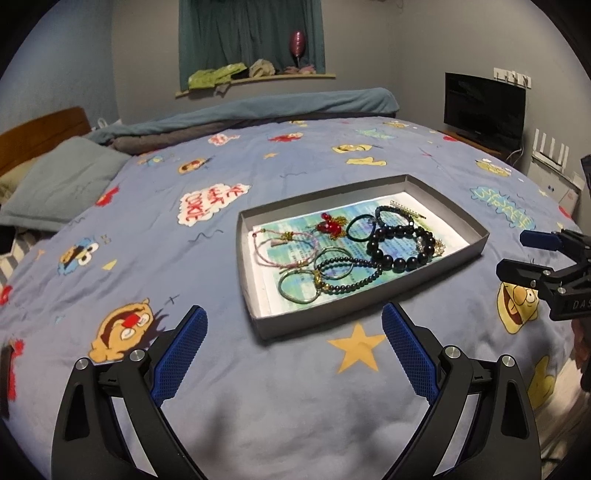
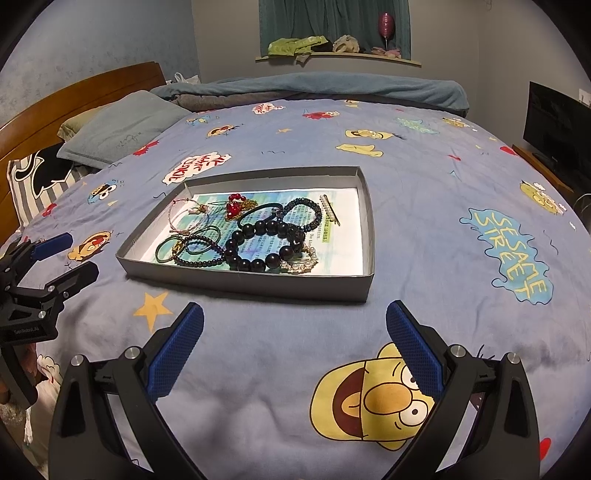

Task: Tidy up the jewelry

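A flat grey box (image 1: 369, 299) sits on the bed (image 1: 295, 406), in the middle of both wrist views. In the left view its long side runs from lower left to upper right. In the right view (image 2: 251, 282) its long side runs almost straight across.

The jewelry lies inside the box on a printed blue-green paper (image 2: 332, 254). A big bracelet of dark round beads (image 1: 400, 247) lies near the middle. A smaller dark beaded bracelet (image 1: 393, 216) lies just behind it. A thin string of small dark beads (image 1: 347, 277) crosses two green rings (image 1: 299, 291) near the box's front end. A pink cord bracelet (image 1: 284, 245) lies at the left side. A red bead charm (image 1: 330, 226) sits on a gold chain. A pearl hair clip (image 2: 330, 209) lies toward the back of the box in the right view.

The left tongs (image 1: 293, 354) are spread wide and hold nothing, at the bottom of the left view, just in front of the box. The right tongs (image 2: 294, 358) are spread wide too and hold nothing. Nothing stands between the tongs and the box.

The bed cover has cartoon faces, yellow stars and the words "SESAME STREET" (image 2: 513, 254). A speech cloud (image 1: 210, 205) has red writing I cannot read for sure. A pillow (image 1: 62, 184) lies at the left. A dark TV (image 1: 484, 107) stands at the upper right of the left view. A green curtain (image 1: 251, 33) hangs at the top.
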{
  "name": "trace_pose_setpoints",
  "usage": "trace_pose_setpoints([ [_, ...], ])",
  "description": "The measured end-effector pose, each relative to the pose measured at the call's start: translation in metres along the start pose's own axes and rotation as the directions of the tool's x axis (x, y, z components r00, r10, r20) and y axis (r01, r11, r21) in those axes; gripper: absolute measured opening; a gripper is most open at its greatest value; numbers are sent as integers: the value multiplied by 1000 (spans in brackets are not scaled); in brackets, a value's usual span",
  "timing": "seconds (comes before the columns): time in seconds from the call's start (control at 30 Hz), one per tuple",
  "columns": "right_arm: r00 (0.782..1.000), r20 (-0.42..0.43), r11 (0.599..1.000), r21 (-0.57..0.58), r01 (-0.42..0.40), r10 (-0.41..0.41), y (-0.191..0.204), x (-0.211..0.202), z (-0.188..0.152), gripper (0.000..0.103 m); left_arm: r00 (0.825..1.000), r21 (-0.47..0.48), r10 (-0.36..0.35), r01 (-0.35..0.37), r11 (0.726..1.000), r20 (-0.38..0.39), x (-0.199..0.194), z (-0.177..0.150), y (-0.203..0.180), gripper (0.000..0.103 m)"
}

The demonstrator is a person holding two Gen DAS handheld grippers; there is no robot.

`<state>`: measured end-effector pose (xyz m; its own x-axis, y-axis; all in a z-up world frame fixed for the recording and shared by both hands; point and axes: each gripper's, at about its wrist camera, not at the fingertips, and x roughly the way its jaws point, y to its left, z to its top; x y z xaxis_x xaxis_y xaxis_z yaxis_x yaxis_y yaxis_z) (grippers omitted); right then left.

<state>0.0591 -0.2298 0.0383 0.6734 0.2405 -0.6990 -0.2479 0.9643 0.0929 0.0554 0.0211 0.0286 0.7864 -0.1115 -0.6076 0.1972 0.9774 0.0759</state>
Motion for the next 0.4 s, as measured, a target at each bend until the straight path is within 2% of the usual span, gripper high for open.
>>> trace_pose_setpoints([
  [0.1,1000,-3,1000,-1,-1,1,0,1,0,98,1000,16,-17,18,1000,-25,4,0,-3,95],
  [0.23,1000,-4,1000,-3,-1,1,1,2,1,98,999,28,25,-24,999,-41,7,-2,-6,95],
  [0.4,1000,-7,1000,-9,3,-4,1,3,0,98,998,7,21,-20,1000,-55,10,-4,-2,95],
])
